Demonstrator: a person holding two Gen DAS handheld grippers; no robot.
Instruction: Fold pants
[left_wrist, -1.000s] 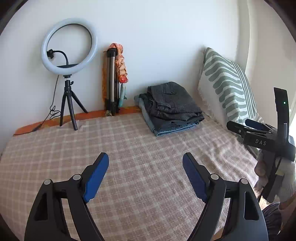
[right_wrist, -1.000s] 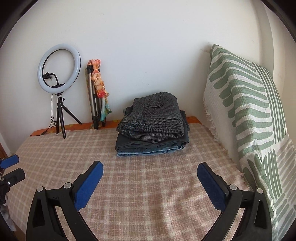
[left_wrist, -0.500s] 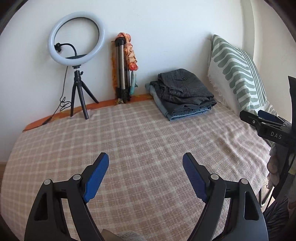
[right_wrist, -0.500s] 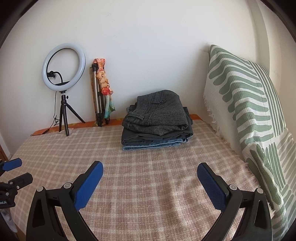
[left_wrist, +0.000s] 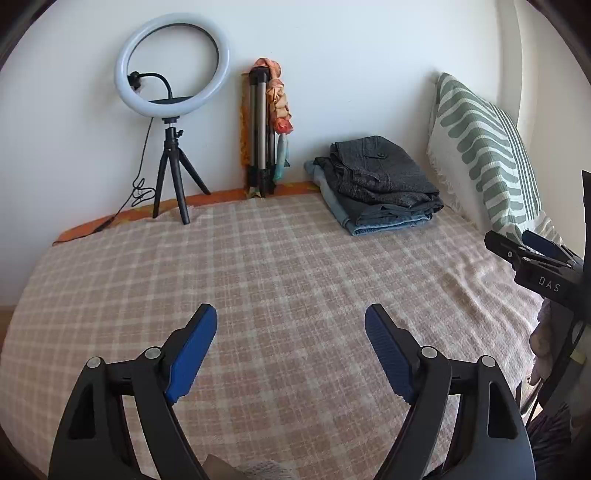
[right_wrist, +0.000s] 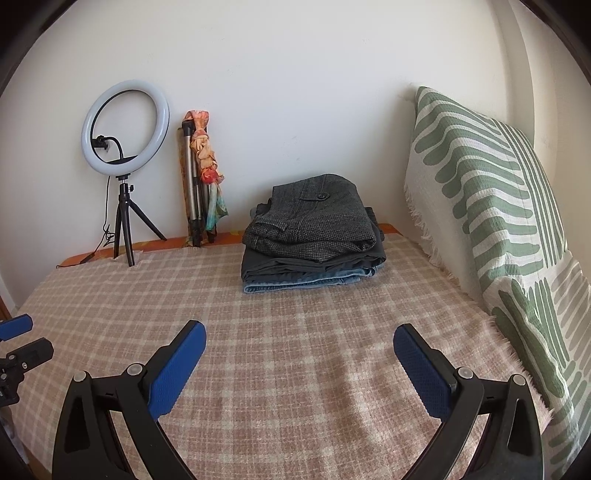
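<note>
We have two fisheye views, each mounted behind its gripper and looking forward along the fingers, angled slightly down across the bed (left_wrist: 280, 266) toward the far wall (right_wrist: 295, 92). The left view sits farther back and left; the right view sits nearer the pillow (right_wrist: 491, 206). Both share the ring light (left_wrist: 171, 66) and folded stack (right_wrist: 314, 236).

bed (right_wrist: 295, 369): plaid blanket | pants stack (right_wrist: 314, 240) beside pillow (right_wrist: 491, 229) | ring light (right_wrist: 123, 166) well left of stack
</note>
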